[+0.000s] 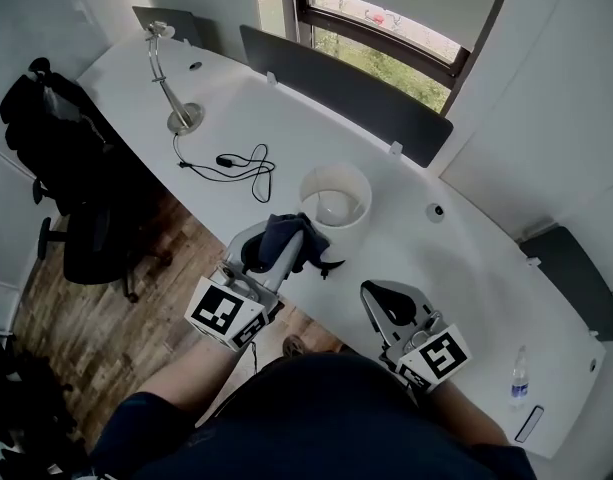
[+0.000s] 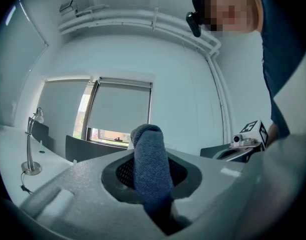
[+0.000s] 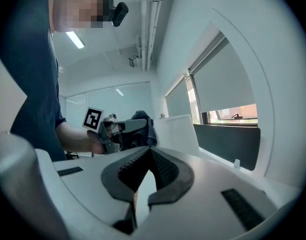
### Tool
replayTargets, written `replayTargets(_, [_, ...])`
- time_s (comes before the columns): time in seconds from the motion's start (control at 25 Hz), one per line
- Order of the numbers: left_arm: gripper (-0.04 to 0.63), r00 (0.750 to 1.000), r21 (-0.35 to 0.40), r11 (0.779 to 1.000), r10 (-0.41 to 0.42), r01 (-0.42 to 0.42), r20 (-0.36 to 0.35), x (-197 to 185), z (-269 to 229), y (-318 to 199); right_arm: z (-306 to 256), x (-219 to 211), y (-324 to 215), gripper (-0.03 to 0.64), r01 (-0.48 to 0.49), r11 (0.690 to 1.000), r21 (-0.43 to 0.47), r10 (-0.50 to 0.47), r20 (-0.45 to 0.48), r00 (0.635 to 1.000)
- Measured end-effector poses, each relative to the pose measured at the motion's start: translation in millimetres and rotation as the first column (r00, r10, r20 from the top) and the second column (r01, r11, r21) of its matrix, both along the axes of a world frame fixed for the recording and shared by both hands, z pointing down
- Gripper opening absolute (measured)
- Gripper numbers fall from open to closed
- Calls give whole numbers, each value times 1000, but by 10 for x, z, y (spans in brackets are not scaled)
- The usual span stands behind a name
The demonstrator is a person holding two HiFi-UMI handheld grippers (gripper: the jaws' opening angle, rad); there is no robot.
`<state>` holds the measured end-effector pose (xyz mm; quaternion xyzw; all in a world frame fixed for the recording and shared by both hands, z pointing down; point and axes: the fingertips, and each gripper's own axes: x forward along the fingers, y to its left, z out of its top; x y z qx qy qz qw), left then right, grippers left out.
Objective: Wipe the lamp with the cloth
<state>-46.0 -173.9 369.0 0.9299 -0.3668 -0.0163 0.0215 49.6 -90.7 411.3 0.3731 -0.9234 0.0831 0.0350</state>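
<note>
The silver desk lamp [image 1: 166,76] stands at the far left end of the white desk [image 1: 456,268], its round base [image 1: 184,119] near the edge; the left gripper view shows the lamp [image 2: 32,146] small at the left. My left gripper [image 1: 294,236] is shut on a dark blue cloth [image 1: 284,234], held at the desk's near edge, well short of the lamp. The cloth [image 2: 151,166] sticks up between the jaws. My right gripper [image 1: 390,306] hovers at the near edge to the right, jaws together and holding nothing. The right gripper view [image 3: 149,153] shows the cloth [image 3: 143,120] in the left gripper.
A white round bin [image 1: 336,198] stands just beyond the cloth. A black cable [image 1: 238,163] lies between bin and lamp. Dark divider panels [image 1: 346,93] line the desk's far edge. A black chair [image 1: 76,198] stands on the floor at left. A water bottle [image 1: 519,376] is at far right.
</note>
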Motion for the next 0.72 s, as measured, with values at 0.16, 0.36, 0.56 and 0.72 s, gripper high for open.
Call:
replayTargets(0.16, [67,999,-56,998,-20,22,39,-54,315,-57,45,27,-70,11,10,1000,-12,-10,-3,1000])
replayTargets(0.36, [67,997,-121,992,-23,32,75,-73,745,-77,138,87,-117,11,2,999,-38,-2,-10,1000])
replayTargets(0.56, [67,995,-166,986,-17,32,94,-88,1037,-91,200,144,-136,11,-9,999,-54,8,-15,1000])
replayTargets(0.72, [67,990,-189,981,-19,45,137,-124,1157,-132,247,174,-145,11,-12,998,-61,11,-13,1000])
